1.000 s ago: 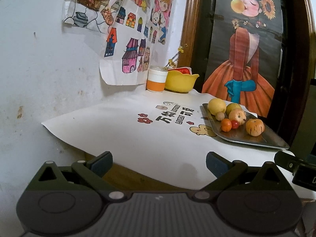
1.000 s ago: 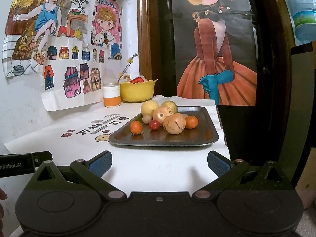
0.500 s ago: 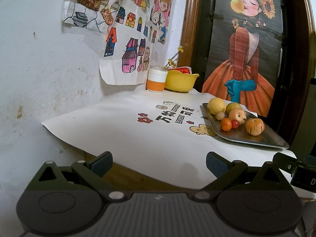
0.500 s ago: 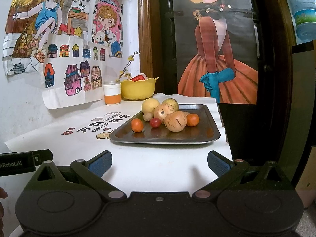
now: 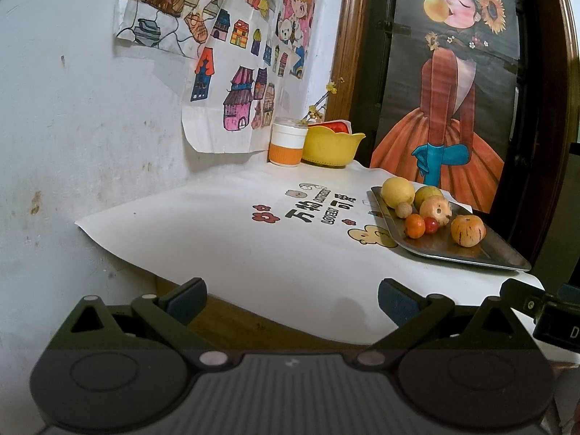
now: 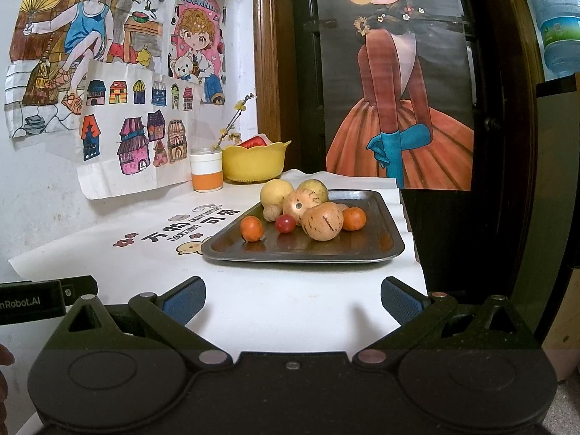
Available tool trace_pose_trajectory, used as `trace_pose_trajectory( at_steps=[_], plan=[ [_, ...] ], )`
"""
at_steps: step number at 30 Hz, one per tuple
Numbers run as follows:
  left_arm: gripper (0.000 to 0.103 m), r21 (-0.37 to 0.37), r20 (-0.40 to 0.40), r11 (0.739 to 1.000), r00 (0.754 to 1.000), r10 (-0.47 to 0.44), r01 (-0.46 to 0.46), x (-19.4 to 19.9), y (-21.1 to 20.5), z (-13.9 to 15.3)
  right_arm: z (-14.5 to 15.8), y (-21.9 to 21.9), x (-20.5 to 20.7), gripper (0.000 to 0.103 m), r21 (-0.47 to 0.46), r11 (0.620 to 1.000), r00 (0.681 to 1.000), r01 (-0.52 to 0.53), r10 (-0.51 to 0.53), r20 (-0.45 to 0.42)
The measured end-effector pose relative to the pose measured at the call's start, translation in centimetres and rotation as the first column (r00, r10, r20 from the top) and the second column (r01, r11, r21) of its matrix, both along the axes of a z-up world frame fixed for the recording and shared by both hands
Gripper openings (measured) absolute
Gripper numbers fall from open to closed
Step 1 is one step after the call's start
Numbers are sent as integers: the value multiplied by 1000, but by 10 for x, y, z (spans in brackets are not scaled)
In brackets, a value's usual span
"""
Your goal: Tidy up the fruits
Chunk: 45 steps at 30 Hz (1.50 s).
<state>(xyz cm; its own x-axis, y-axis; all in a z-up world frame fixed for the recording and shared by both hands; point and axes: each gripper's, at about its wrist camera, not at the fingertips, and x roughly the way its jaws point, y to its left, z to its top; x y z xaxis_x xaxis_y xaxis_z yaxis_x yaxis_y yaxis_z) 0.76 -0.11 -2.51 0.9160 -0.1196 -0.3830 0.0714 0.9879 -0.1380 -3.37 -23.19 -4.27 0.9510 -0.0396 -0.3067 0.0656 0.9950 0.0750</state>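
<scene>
we're inside a home here, a lived-in corner of a room. hand-coloured children's drawings (image 6: 108, 72) are taped to a scuffed white wall (image 5: 72, 145), little houses and cartoon kids all over them. a big poster of a girl in an orange dress (image 6: 395, 108) hangs on a dark wooden door frame (image 6: 266, 72). the surface wears a white cartoon-print paper cover (image 5: 253, 246), and on it sit a metal tray (image 6: 362, 246) of mixed fruit, a yellow colander bowl (image 6: 253, 166) and an orange-and-white cup (image 6: 206, 174) holding a flower sprig. a large water bottle (image 6: 554, 18) shows top right.
</scene>
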Motion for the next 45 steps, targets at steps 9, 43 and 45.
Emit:
trace_pose_trajectory(
  at_steps=[9,43,45],
  plan=[
    [103,1,-1,1000,1000,0,0,0,0,0,0,0,0,102,1,1000,1000,0,0,-1],
    [103,65,-24,998,1000,11,-9,-4,-9,-1,0,1,0,102,0,1000,1000,1,-1,-6],
    [103,72,-21,997,1000,10,-8,-4,-10,-1,0,1,0,102,-1,1000,1000,0,0,-6]
  ],
)
